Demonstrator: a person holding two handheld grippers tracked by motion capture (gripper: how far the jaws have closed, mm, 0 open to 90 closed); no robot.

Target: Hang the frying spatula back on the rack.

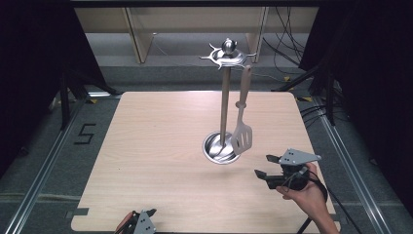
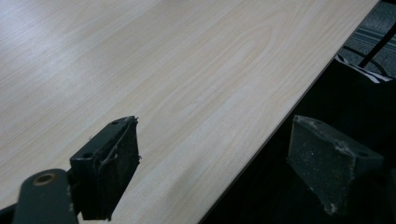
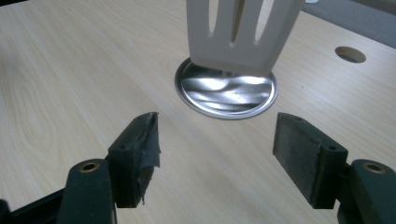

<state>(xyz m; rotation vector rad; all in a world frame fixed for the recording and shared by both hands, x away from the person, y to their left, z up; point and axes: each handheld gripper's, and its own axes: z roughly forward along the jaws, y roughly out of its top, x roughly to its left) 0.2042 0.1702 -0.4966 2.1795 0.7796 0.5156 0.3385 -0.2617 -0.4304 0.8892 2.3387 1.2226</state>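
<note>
Nearest, the left gripper sits released at the table's front edge. Farther in, the right gripper, jaws apart and empty, faces the slotted spatula, which hangs upright from the utensil stand just beyond it, its long axis vertical.

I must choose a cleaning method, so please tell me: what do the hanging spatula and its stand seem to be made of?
The spatula looks like matte cream plastic or silicone: no shine, soft pale surface. The stand seems polished metal, probably stainless steel: its round base mirrors bright wavy reflections, and its pole and top gleam.
</note>
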